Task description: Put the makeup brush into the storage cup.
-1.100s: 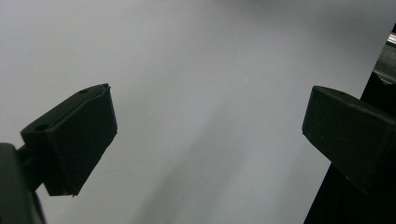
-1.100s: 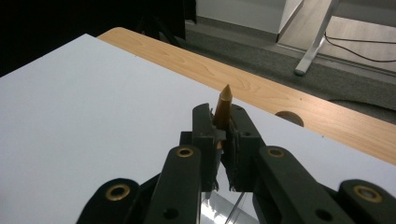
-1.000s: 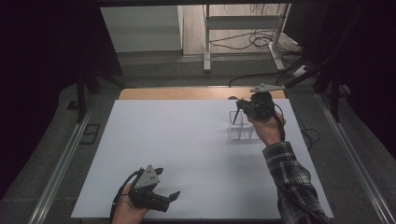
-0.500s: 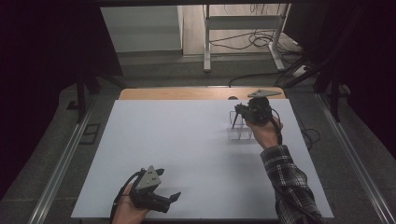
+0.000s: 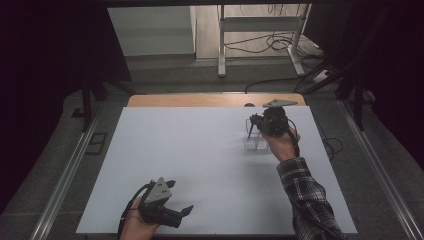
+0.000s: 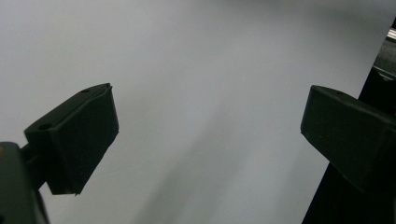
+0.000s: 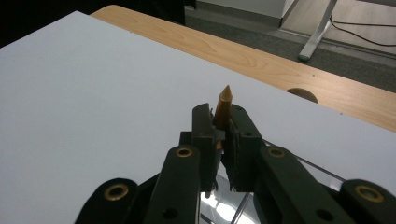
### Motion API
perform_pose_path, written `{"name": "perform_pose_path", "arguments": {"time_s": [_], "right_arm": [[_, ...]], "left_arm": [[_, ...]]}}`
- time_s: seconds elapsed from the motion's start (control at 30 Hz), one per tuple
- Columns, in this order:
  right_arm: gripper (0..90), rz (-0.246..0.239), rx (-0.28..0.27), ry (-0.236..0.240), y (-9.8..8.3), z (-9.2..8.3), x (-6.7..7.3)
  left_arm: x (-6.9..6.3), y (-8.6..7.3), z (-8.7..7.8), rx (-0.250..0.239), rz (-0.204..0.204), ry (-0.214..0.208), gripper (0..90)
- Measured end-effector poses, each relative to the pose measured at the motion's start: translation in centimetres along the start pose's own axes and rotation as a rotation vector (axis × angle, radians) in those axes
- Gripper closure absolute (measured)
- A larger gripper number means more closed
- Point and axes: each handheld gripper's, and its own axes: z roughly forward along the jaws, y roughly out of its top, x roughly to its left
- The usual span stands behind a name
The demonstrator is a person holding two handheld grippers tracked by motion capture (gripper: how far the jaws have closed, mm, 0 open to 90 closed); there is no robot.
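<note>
My right gripper is at the far right of the white tabletop, just above a small clear plastic holder. In the right gripper view its jaws are shut on a brown pencil, whose sharpened tip sticks up past the pads. A clear edge of the holder runs below the jaws. My left gripper rests at the near left edge of the table, held in a hand. In the left gripper view it stands wide open over bare white surface with nothing between its pads.
A strip of wooden desk with a round cable hole borders the far side of the white top. Beyond it are grey floor, a white table frame and loose cables. Metal rails run along both sides.
The right gripper has shifted slightly with the pencil, staying over the clear holder. The left gripper has not moved.
</note>
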Motion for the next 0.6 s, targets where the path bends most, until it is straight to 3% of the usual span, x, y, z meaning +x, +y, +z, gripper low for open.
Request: {"name": "perform_pose_path", "arguments": {"time_s": [0.17, 0.23, 0.6], "right_arm": [[81.5, -0.009, 0.0, -0.003, 0.03, 0.09, 0.03], [76.9, -0.012, 0.0, -0.001, 0.12, 0.1, 0.07], [30.4, 0.006, -0.001, -0.034, 0.56, 0.32, -0.16]], "left_arm": [[-0.04, -0.04, -0.02, 0.001, 0.0, 0.002, 4.5], [-0.03, -0.04, -0.04, 0.001, -0.001, 0.001, 4.5], [-0.01, -0.04, -0.09, 0.0, 0.0, 0.004, 4.4]]}}
